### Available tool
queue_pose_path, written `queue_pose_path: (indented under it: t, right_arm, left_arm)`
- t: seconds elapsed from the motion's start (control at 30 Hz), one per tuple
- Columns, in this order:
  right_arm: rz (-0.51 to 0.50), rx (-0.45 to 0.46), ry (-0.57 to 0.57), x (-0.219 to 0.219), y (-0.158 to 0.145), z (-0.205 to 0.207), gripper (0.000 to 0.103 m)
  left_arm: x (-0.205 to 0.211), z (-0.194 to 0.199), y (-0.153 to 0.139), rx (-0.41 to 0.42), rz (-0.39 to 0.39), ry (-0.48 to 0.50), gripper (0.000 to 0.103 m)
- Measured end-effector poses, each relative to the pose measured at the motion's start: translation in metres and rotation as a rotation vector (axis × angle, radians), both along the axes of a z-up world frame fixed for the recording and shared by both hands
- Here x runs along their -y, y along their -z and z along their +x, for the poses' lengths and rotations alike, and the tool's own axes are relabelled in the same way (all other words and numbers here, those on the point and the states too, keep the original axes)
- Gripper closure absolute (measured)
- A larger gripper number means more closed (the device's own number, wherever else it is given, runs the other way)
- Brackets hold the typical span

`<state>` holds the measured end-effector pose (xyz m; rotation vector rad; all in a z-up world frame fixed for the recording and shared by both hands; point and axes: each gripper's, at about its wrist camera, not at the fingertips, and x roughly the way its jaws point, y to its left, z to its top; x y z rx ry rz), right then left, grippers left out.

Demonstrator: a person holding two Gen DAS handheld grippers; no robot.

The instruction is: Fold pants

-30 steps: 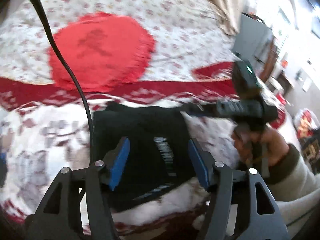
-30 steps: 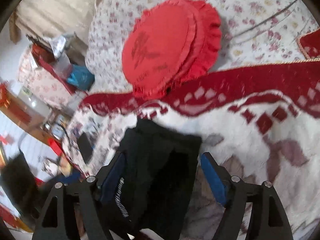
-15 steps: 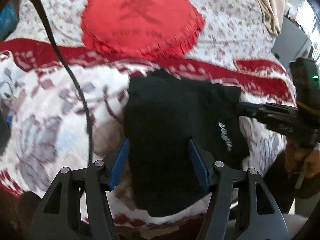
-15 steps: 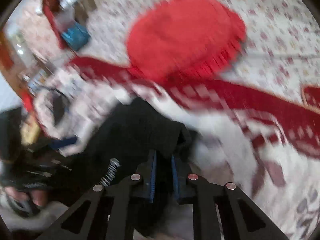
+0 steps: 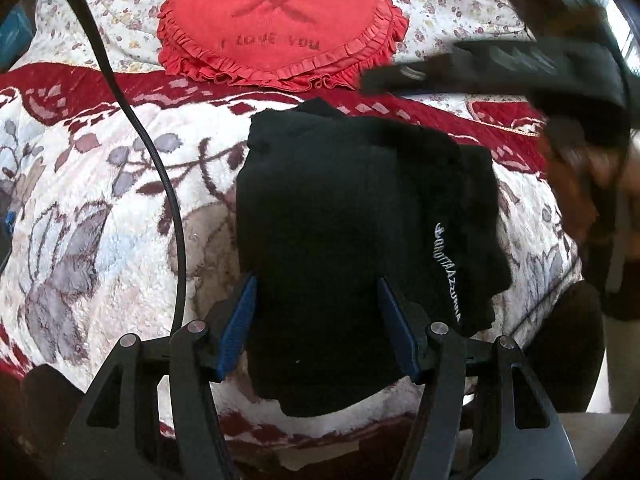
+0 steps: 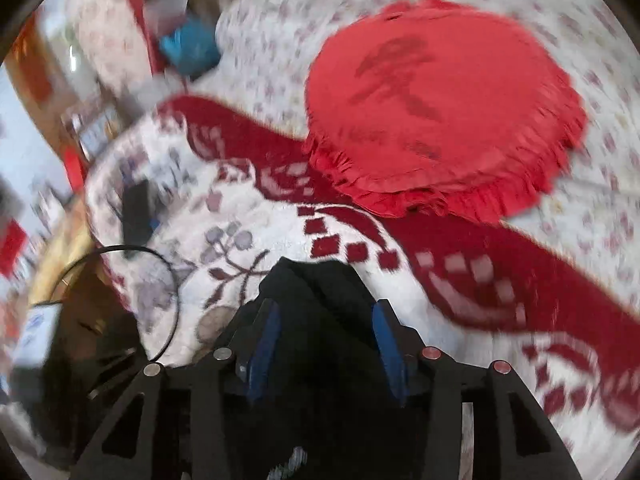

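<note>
The black pants (image 5: 344, 220) lie folded into a compact bundle on the fleece blanket, white lettering along the right edge. My left gripper (image 5: 318, 288) is open, its blue pads on either side of the bundle's near part. In the left wrist view my right gripper (image 5: 500, 68) passes blurred above the bundle's far right. In the right wrist view my right gripper (image 6: 326, 316) is open above the black pants (image 6: 316, 292), holding nothing.
A red frilled heart cushion (image 5: 280, 20) lies beyond the pants on the floral sheet. A black cable (image 5: 132, 112) hangs at the left. The red-and-white blanket (image 5: 100, 200) covers the bed edge. Cluttered furniture and a blue bag (image 6: 192, 48) stand at far left.
My right gripper, shut on the pants' edge half a second ago, has opened and let go, lifting away. The left gripper stays open over the bundle; the view has steadied closer.
</note>
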<state>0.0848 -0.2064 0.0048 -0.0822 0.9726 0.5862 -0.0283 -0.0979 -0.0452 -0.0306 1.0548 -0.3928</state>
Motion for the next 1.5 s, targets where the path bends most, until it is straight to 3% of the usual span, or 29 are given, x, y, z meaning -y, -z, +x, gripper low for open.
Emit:
queue_pose_path:
  t: [0.1, 0.2, 0.27, 0.3, 0.43, 0.6, 0.73, 0.83, 0.93, 1.03, 1.23, 1.37, 1.5]
  right_arm:
    - [0.024, -0.047, -0.097, -0.029, 0.005, 0.01, 0.056]
    - [-0.112, -0.089, -0.103, -0.052, 0.037, 0.021, 0.056]
    - [-0.119, -0.147, -0.122, -0.054, 0.058, 0.026, 0.069]
    - [-0.109, -0.158, -0.131, -0.054, 0.064, 0.026, 0.081]
    - [-0.097, -0.101, -0.16, -0.055, 0.049, 0.027, 0.094]
    - [-0.138, -0.086, -0.131, -0.07, 0.067, 0.048, 0.096]
    - [-0.049, -0.103, -0.035, -0.058, 0.071, 0.066, 0.096]
    - [0.05, -0.062, -0.001, -0.031, 0.036, 0.053, 0.096]
    - [0.023, 0.029, 0.001, -0.006, 0.0, 0.023, 0.094]
    - [-0.002, 0.057, -0.005, 0.016, -0.016, -0.015, 0.09]
    - [-0.016, -0.009, 0.052, 0.046, 0.02, -0.062, 0.085]
    - [-0.055, -0.051, 0.112, 0.068, 0.054, -0.077, 0.084]
    - [0.057, -0.085, 0.169, 0.094, 0.058, -0.083, 0.084]
  left_arm:
    - [0.0, -0.001, 0.002, -0.001, -0.006, 0.005, 0.038]
    - [-0.001, -0.001, 0.004, -0.004, -0.017, 0.004, 0.037]
    - [-0.002, -0.002, 0.004, -0.002, -0.024, 0.005, 0.037]
    - [-0.003, -0.002, 0.005, -0.003, -0.029, 0.004, 0.036]
    - [-0.009, 0.0, 0.007, -0.024, -0.064, -0.007, 0.035]
    - [-0.013, 0.007, 0.013, -0.052, -0.08, -0.028, 0.031]
    - [-0.017, 0.012, 0.016, -0.083, -0.095, -0.038, 0.029]
    - [-0.017, 0.011, 0.012, -0.088, -0.088, -0.032, 0.029]
    - [-0.024, 0.013, -0.002, -0.056, -0.076, -0.051, 0.029]
    - [-0.031, 0.02, -0.018, -0.008, -0.074, -0.072, 0.029]
    - [-0.023, 0.038, -0.023, 0.022, -0.027, -0.065, 0.029]
    - [-0.004, 0.046, -0.007, 0.009, 0.031, -0.03, 0.029]
    - [0.006, 0.049, 0.007, -0.002, 0.065, -0.035, 0.026]
